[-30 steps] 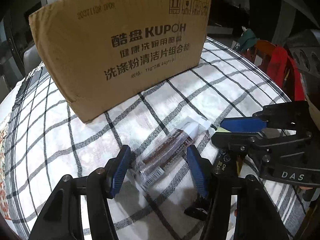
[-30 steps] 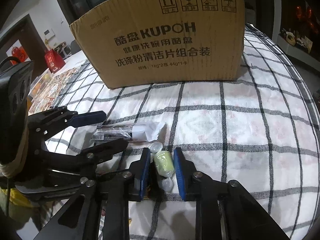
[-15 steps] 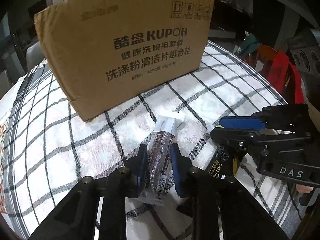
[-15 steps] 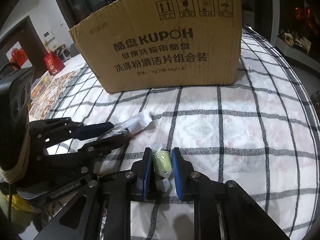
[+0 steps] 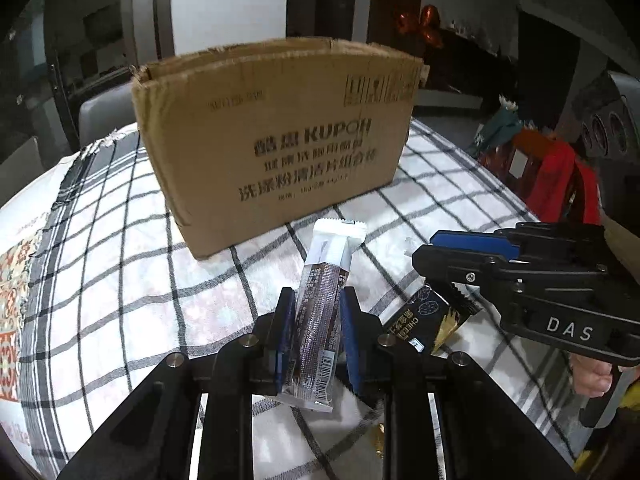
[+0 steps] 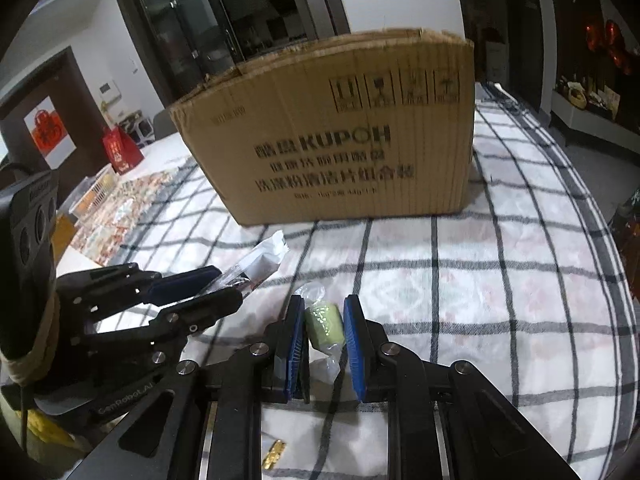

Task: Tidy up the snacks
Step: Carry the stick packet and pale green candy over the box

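My left gripper [image 5: 314,328] is clamped on a long brown snack bar [image 5: 320,304]; both blue pads press its sides, and its white end sticks forward and up past my fingertips, clear of the checked tablecloth [image 5: 120,280]. The barcode end of the wrapper hangs back between the fingers.

My right gripper [image 6: 323,334] is clamped on a small pale green candy [image 6: 324,324] in a clear twist wrapper; the pads touch it on both sides, and the wrapper tails poke out in front and behind. In the left wrist view the right gripper sits to the right of the bar, its fingers pointing left.

A black and gold snack packet [image 5: 430,322] lies on the cloth just beside my left gripper, partly under the right one. A small gold-wrapped piece [image 6: 274,456] lies on the cloth beneath the right gripper's frame.

The cardboard box [image 6: 340,136], printed KUPOH, stands upright on the cloth ahead of both grippers, well apart from them, top open. I cannot see what is inside.

A red gift bag [image 6: 120,152] stands on the far left of the table.
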